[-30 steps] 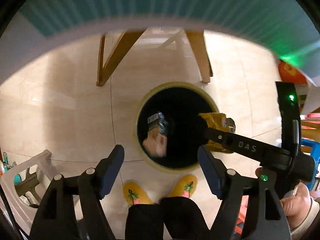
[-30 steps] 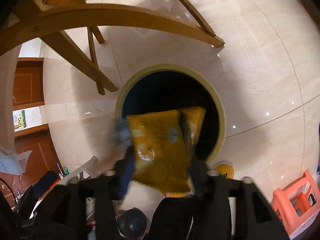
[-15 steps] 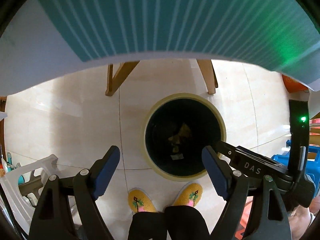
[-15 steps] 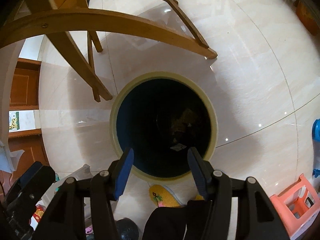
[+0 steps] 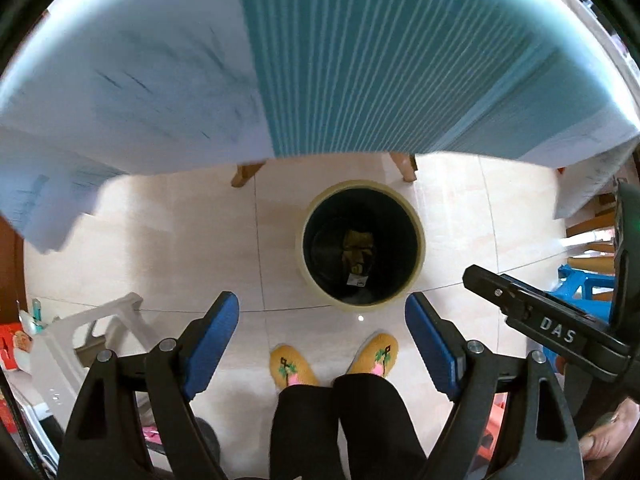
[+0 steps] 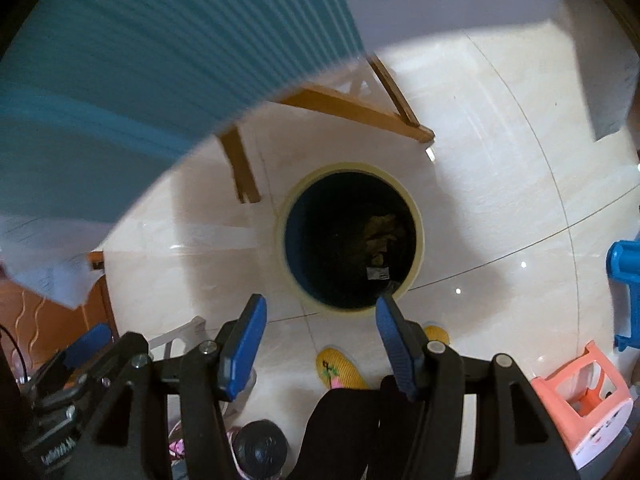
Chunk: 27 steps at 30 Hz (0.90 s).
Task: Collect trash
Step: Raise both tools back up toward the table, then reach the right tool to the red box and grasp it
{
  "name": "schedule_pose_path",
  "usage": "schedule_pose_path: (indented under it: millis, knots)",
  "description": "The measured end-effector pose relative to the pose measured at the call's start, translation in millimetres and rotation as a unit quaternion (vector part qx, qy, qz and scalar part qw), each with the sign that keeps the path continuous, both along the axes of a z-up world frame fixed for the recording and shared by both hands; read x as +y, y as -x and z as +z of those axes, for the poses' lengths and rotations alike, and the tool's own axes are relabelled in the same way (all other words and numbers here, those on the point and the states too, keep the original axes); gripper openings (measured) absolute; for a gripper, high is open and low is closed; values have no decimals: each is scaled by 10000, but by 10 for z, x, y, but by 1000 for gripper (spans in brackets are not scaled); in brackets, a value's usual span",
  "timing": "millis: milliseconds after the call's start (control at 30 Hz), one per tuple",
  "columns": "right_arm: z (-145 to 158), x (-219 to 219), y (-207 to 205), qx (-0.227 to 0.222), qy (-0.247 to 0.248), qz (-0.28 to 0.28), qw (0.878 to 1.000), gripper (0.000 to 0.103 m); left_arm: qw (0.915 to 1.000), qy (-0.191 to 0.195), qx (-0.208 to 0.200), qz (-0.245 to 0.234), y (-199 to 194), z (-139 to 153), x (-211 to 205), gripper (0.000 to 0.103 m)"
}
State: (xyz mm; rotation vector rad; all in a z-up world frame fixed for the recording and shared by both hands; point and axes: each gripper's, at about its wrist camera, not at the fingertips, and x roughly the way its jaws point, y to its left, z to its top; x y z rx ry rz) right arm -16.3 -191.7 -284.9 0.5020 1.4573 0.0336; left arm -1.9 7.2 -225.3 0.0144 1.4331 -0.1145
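Note:
A round trash bin with a pale yellow rim (image 5: 418,236) (image 6: 416,216) stands on the tiled floor below me. Yellow snack wrappers (image 5: 358,252) (image 6: 380,236) lie at its dark bottom. My left gripper (image 5: 322,320) is open and empty, held high above the bin's near side. My right gripper (image 6: 320,320) is open and empty too, also above the near rim. The right gripper's body shows at the right of the left wrist view (image 5: 552,328).
A table with a teal and white cloth (image 5: 320,60) (image 6: 120,80) overhangs the far side, on wooden legs (image 6: 348,104). My yellow slippers (image 5: 292,364) stand near the bin. A white stool (image 5: 80,344), a pink stool (image 6: 588,392) and a blue stool (image 6: 624,264) stand around.
My right gripper opened and dropped the yellow wrapper into the bin. Both grippers then rose and drew back, so the tablecloth fills more of each view.

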Motion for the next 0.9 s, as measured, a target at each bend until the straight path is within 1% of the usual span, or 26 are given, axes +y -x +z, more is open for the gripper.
schedule_pose_path:
  millis: [133, 167, 267, 300, 333, 400, 433, 533, 600, 700, 767, 833, 900]
  knots:
    - [595, 51, 96, -285, -98, 243, 9993, 57, 9996, -52, -256, -137, 63, 576, 42, 84]
    - [703, 53, 118, -353, -106, 299, 9989, 57, 9993, -67, -327, -156, 62, 700, 59, 84]
    - [1185, 106, 138, -720, -64, 584, 9957, 57, 9982, -69, -579, -117, 85, 1114, 103, 84]
    - [1299, 117, 135, -822, -41, 658, 9944, 57, 9975, -64, -700, -85, 85, 1264, 119, 84]
    - [1487, 136, 132, -992, 18, 790, 9919, 57, 9968, -72, -796, -62, 82, 1378, 136, 84]
    - [1738, 157, 98, -1238, 80, 954, 9877, 57, 9945, -118, -1043, 5, 58, 1656, 145, 84]
    - [1867, 171, 87, -1352, 107, 1025, 9854, 57, 9924, -153, -1222, 55, 39, 1815, 157, 84]
    - [2208, 200, -17, -1735, 150, 1226, 9771, 57, 9865, -287, -1602, 205, -38, 2157, 157, 84]
    - [2450, 226, -82, -2037, 202, 1390, 9689, 57, 9824, -311, -1802, 377, -86, 2364, 181, 84]
    - [2723, 266, -178, -2403, 309, 1644, 9562, 57, 9774, -239, -2006, 631, -163, 2584, 216, 84]
    - [2884, 310, -283, -2598, 403, 1819, 9475, 57, 9754, -199, -2059, 760, -193, 2660, 266, 84]
    - [2972, 352, -413, -2736, 478, 1949, 9407, 58, 9762, -116, -2012, 800, -248, 2676, 295, 84]
    - [3053, 424, -558, -2866, 636, 2119, 9322, 58, 9773, -92, -1956, 803, -307, 2627, 308, 82]
